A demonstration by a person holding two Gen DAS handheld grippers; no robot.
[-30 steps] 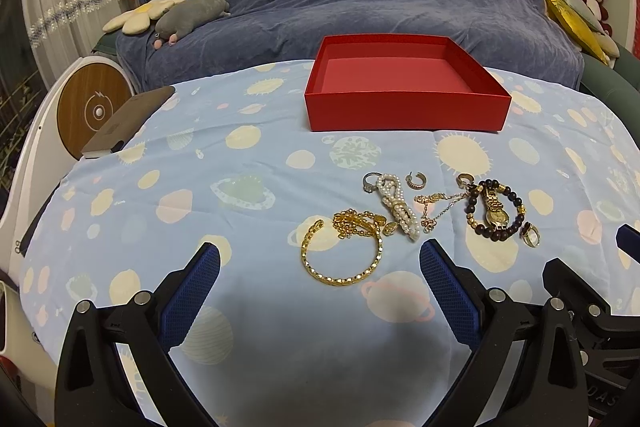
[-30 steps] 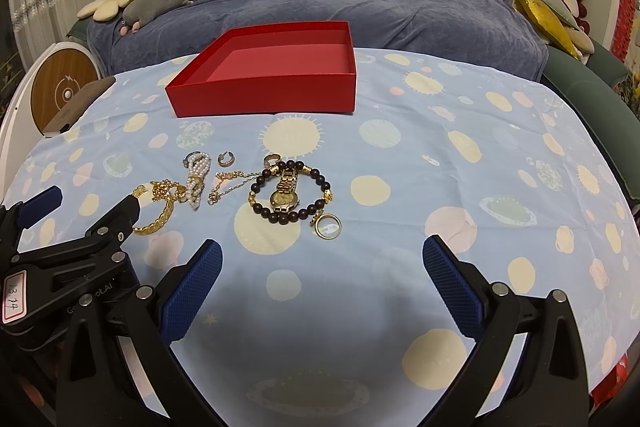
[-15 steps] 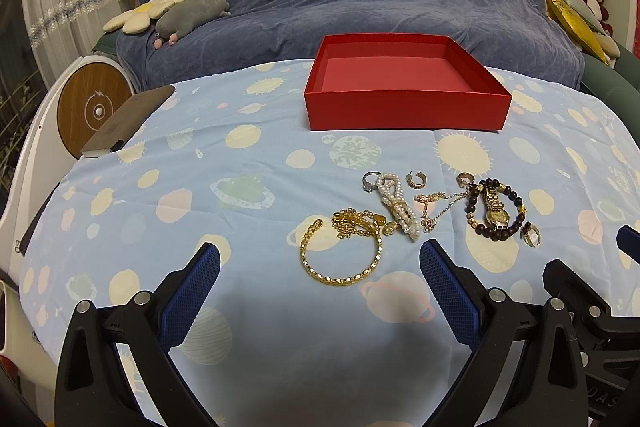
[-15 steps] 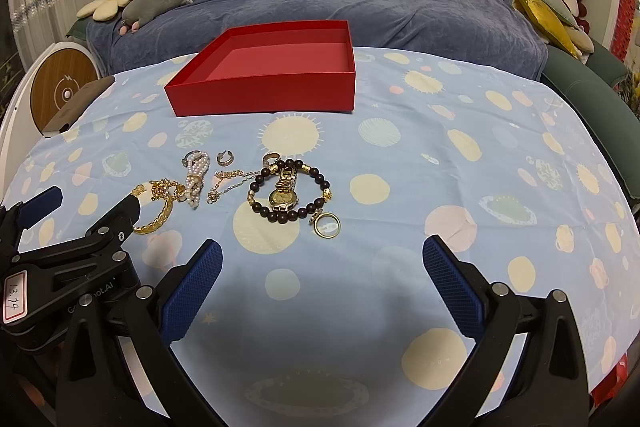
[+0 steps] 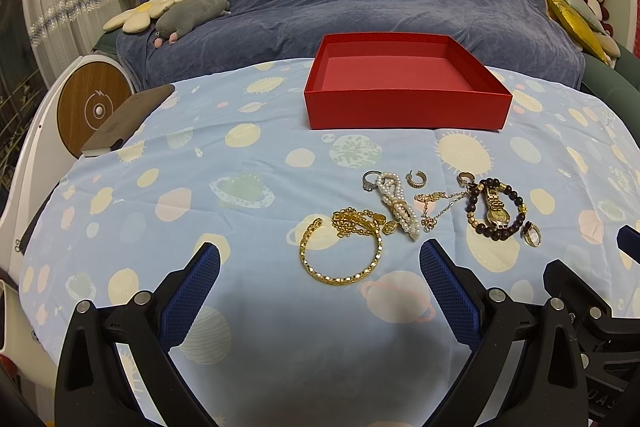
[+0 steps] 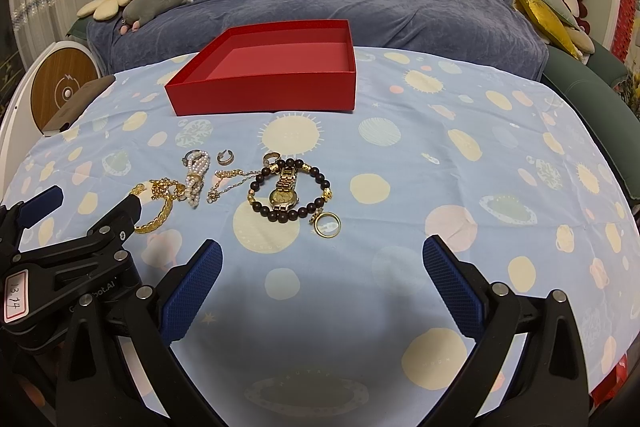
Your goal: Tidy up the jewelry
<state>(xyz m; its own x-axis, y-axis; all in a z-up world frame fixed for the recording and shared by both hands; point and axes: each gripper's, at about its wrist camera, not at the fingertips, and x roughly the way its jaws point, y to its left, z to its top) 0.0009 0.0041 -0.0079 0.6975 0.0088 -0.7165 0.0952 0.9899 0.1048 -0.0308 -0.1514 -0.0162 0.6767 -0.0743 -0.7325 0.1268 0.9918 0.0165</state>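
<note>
- Both claws, left claw (image 5: 320, 283) and right claw (image 6: 322, 279), gape wide, empty.
- Nothing is boxed yet; red box (image 5: 404, 83) sits at 12 o'clock.
- Likely next: close on gold bangle (image 5: 340, 255).

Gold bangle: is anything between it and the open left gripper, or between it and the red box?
Nothing lies between the left gripper and the gold bangle; only bare tablecloth. A gold chain rests against the bangle's far side. Beyond that, the cloth up to the red box is bare, and the box is empty.
</note>
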